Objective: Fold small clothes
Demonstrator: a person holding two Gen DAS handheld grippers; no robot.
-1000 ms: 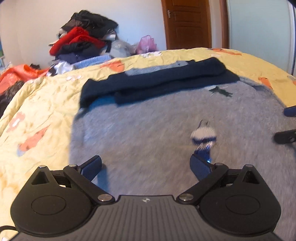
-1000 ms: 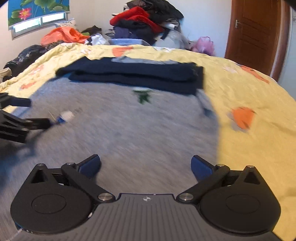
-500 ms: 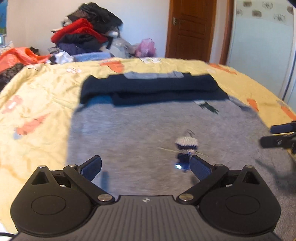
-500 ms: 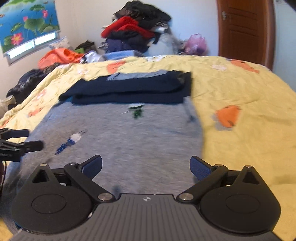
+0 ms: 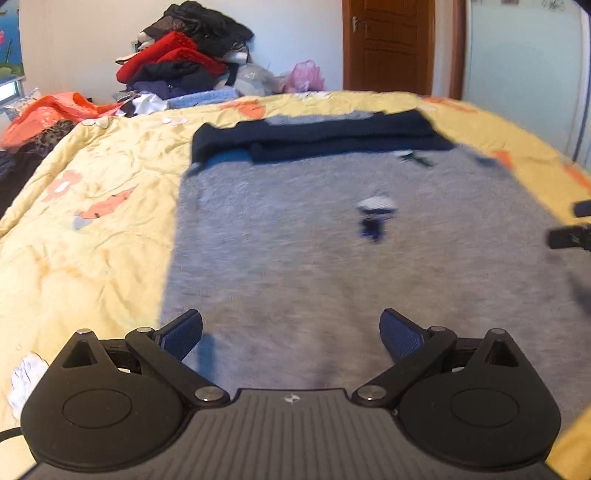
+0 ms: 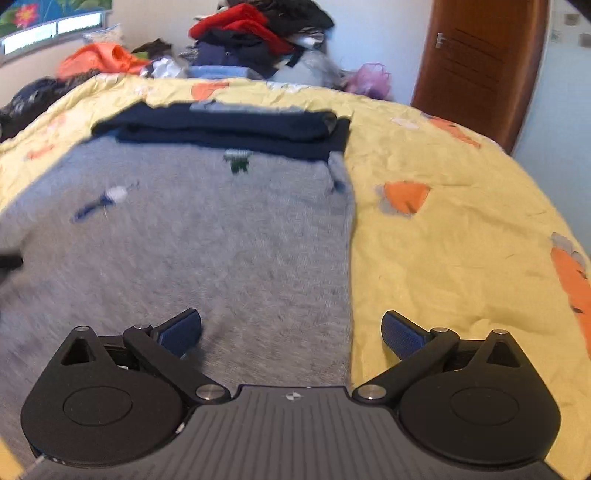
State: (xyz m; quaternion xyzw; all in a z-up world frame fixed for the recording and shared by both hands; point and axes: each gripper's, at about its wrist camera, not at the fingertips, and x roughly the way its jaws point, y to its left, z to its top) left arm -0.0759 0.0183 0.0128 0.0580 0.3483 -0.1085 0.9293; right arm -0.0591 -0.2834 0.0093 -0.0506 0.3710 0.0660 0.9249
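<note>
A grey sweater (image 5: 295, 236) (image 6: 207, 243) lies flat on the yellow bed, its navy sleeves (image 5: 317, 136) (image 6: 229, 127) folded across the far end. Small blue and green motifs mark its front. My left gripper (image 5: 291, 334) hovers open over the sweater's near left part, nothing between its fingers. My right gripper (image 6: 291, 332) hovers open over the sweater's near right edge, one finger above grey cloth, the other above the bedspread. The right gripper's tips (image 5: 569, 229) show at the right edge of the left wrist view.
The yellow bedspread (image 5: 92, 206) (image 6: 461, 236) with orange prints surrounds the sweater. A heap of red, black and blue clothes (image 5: 184, 62) (image 6: 255, 33) sits past the far end. An orange garment (image 5: 55, 110) lies at far left. A brown door (image 6: 480, 66) stands behind.
Both grippers have pulled back towards the sweater's near hem and spread apart; the right one now sits over the right edge. Both stayed open.
</note>
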